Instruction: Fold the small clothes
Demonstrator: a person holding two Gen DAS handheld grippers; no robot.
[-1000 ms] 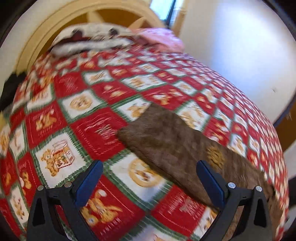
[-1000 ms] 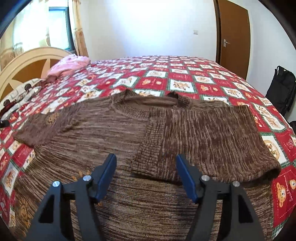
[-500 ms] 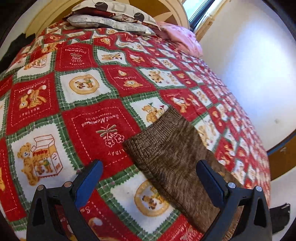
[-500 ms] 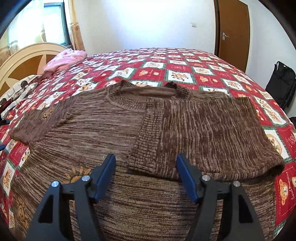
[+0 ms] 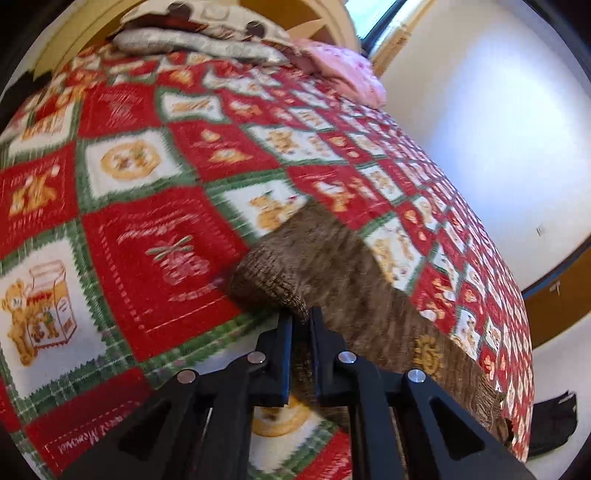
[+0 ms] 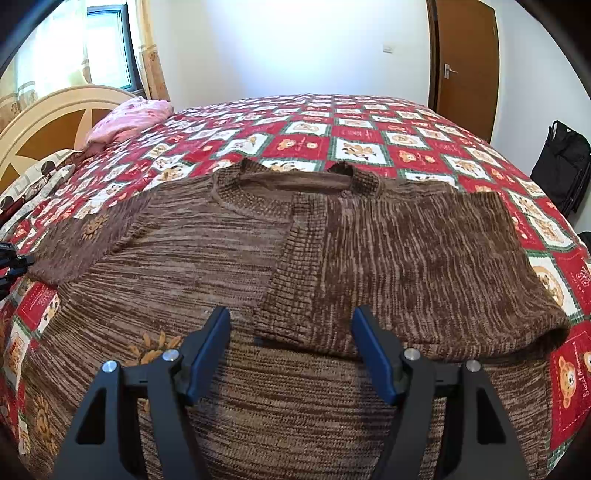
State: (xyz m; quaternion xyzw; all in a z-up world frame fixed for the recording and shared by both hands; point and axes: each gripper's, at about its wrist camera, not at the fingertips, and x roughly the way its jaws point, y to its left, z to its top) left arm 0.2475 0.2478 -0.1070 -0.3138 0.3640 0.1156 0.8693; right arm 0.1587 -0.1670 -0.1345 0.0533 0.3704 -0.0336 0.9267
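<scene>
Sweater: a brown knitted sweater lies flat on the red patchwork bedcover; one sleeve is folded across its chest.
Other sleeve: the outstretched sleeve lies on the bedcover toward the pillows.
Left gripper: the left gripper has just closed and now pinches the cuff edge of this sleeve.
Right gripper: the right gripper hovers over the sweater body, jaws apart, with nothing between them.

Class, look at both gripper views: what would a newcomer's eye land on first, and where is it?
A brown knitted sweater sprawls across the red patchwork bedspread, one sleeve already folded over its chest. At its other sleeve's cuff, the left gripper has just closed, pinching the knit. A pink bundle lies near the headboard.
</scene>
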